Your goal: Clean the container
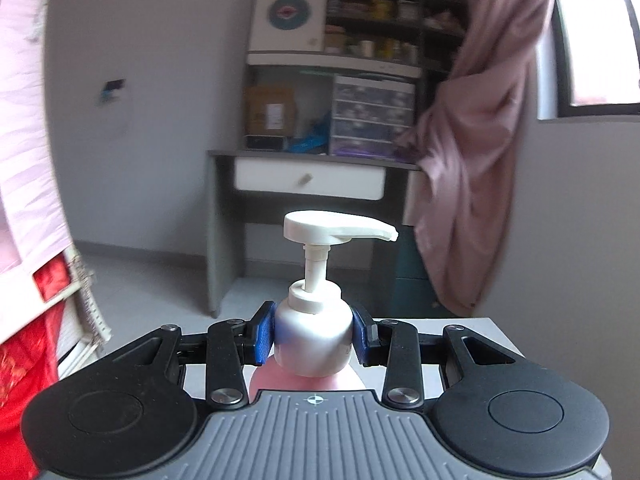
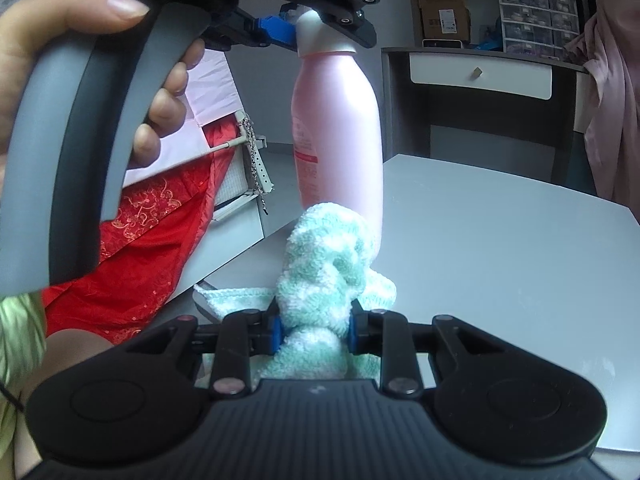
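Left gripper (image 1: 313, 336) is clamped on the white shoulder of the bottle (image 2: 338, 132), right under the pump (image 1: 336, 232), blue pads (image 1: 265, 334) pressing in from both sides. Seen from the left wrist, the pump head sits upright with its spout pointing to the right of the frame, and a bit of the pink body peeks out below the white collar. From the right wrist you can see the whole thing better: tall pink bottle standing upright, held at the top, with a hand (image 2: 60, 52) wrapped around the grey handle of that left gripper up in the corner. Whether the bottle's base actually touches the table (image 2: 500, 240) is hard to say, since the cloth blocks it.

Right gripper (image 2: 314, 330) is squeezed shut on a bunched-up cloth (image 2: 328, 256), mint green and white terry. The cloth bulges up out of the fingers and its top lump sits against the lower part of the bottle, on the near side. A flat corner of it trails off to the left on the grey table.

Background stuff: red fabric (image 2: 152, 240) with gold pattern hangs off to the left, a desk (image 1: 308, 172) with a white drawer stands against the far wall, shelves above it, and a pink curtain (image 1: 480, 120) bunches by the window.
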Available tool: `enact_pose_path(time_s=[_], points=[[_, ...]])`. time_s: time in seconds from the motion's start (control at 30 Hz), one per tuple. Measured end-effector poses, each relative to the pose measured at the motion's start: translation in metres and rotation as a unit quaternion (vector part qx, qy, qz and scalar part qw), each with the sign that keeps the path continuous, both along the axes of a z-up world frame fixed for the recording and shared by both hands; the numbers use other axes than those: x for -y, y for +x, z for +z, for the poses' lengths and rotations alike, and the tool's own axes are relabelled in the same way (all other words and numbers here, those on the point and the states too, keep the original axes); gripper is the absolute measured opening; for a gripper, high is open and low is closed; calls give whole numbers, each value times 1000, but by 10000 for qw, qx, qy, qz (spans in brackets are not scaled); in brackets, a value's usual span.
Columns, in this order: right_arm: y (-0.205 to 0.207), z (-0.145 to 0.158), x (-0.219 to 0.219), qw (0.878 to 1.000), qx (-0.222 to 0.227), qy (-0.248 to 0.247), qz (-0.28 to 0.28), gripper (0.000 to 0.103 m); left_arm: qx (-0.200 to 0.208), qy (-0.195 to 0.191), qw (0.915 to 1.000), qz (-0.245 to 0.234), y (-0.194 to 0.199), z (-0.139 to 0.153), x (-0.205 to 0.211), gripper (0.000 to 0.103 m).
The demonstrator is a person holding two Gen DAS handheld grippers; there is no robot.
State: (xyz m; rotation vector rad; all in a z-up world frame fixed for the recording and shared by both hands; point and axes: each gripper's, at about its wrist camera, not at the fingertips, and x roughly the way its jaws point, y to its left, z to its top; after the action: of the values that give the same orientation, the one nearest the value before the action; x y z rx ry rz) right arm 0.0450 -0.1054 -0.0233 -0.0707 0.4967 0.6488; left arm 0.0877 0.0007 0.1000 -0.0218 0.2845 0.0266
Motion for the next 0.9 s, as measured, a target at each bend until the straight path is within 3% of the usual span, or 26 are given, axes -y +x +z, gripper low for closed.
enact_pose_path(time_s=[0.23, 0.4, 0.6, 0.7, 0.9], points=[[-2, -1, 5, 10000, 11, 9, 24, 28, -75, 59, 9987, 504, -3, 13, 14, 39], [-7, -1, 9, 10000, -7, 59, 33, 28, -59, 87, 9981, 605, -10, 15, 16, 40], [-10, 1, 13, 10000, 22, 90, 13, 28, -133, 15, 9985, 526, -10, 13, 6, 45], [-11, 1, 13, 9999, -6, 116, 38, 28, -96, 88, 9989, 447, -12, 10, 2, 65], [-10, 0, 10, 10000, -7, 65, 43, 28, -5, 284, 9996, -19, -15, 9, -5, 66]])
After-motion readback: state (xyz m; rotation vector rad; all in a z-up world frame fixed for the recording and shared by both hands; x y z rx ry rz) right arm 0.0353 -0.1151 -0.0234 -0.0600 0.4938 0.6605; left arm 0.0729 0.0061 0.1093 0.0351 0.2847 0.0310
